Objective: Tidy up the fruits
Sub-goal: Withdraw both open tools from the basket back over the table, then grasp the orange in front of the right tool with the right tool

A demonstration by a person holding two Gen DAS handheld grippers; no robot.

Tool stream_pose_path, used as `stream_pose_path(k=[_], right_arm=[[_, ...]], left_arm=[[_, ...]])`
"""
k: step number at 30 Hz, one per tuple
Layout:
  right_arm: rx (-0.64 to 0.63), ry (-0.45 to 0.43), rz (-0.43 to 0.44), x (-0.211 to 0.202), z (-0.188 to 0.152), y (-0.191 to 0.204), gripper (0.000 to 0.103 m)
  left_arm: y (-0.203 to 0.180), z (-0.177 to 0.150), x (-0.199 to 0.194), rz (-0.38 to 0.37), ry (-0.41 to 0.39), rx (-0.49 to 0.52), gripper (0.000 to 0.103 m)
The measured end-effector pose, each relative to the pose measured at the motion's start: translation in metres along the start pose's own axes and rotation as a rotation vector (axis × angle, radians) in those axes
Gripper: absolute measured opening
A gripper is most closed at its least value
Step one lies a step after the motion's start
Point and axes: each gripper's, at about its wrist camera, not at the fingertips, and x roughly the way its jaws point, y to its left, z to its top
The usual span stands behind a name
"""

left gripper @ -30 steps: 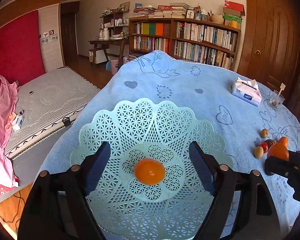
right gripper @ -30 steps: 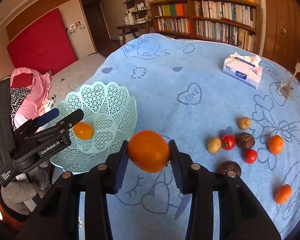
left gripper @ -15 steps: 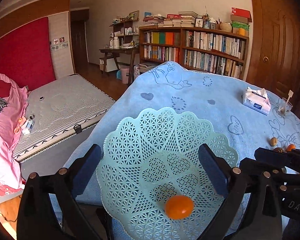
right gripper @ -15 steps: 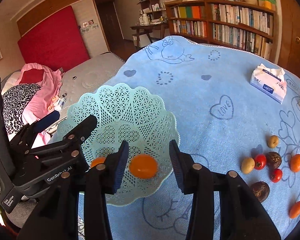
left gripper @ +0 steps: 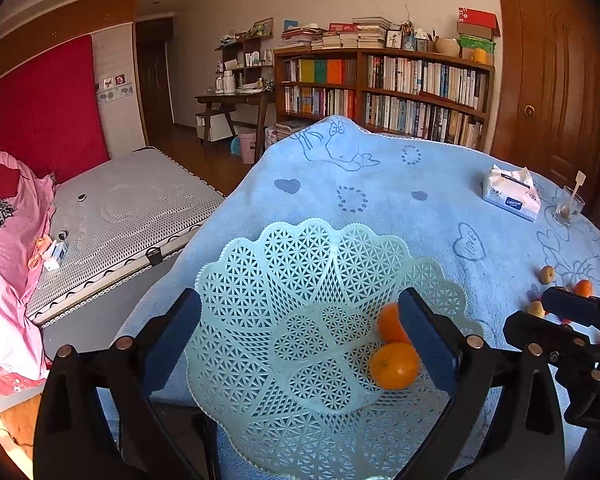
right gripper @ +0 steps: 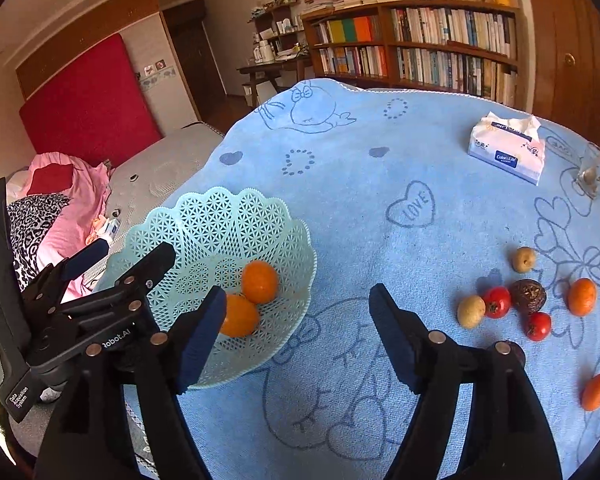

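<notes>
Two oranges lie touching in the mint lattice basket, dropped low on its near slope.
The right hand-held gripper hangs released and empty just right of the basket; the left hand-held gripper, also spread wide, straddles the basket. Ahead-right of the right one, loose fruit waits on the blue-clothed counter.

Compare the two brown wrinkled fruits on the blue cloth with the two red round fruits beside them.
The two brown wrinkled fruits are dark, dull and rough-skinned; the two red round fruits are bright, smooth and glossy. The brown ones look larger than the red ones. One brown fruit is half hidden behind the open right gripper; both red ones show fully. All four lie loose on the blue cloth, outside the pale green lattice plastic basket.
</notes>
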Motion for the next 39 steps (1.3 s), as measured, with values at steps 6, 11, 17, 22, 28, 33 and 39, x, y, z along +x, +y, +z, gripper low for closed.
stream_pose_path(k=[6, 11, 17, 22, 28, 33, 39], right_arm=[[0.052, -0.012, -0.017, -0.007, -0.006, -0.019, 0.083], [0.1, -0.011, -0.038, -0.011, -0.012, -0.037, 0.084], [0.144, -0.003, -0.074, -0.016, -0.024, -0.06, 0.085], [0.184, -0.002, -0.112, -0.025, -0.036, -0.082, 0.085], [0.244, -0.014, -0.184, -0.043, -0.049, -0.119, 0.085], [0.311, -0.043, -0.257, -0.067, -0.058, -0.156, 0.085], [0.367, -0.078, -0.336, -0.093, -0.065, -0.193, 0.085]], left_arm=[[-0.006, -0.002, 0.0, -0.009, 0.008, 0.015, 0.1], [-0.013, -0.004, -0.001, -0.02, 0.011, 0.03, 0.1], [-0.022, -0.007, -0.002, -0.038, 0.018, 0.052, 0.1], [-0.032, -0.011, -0.005, -0.061, 0.024, 0.074, 0.1], [-0.047, -0.017, -0.003, -0.115, 0.064, 0.092, 0.1], [-0.059, -0.022, -0.004, -0.129, 0.07, 0.115, 0.1], [-0.074, -0.025, -0.007, -0.15, 0.08, 0.135, 0.1]])
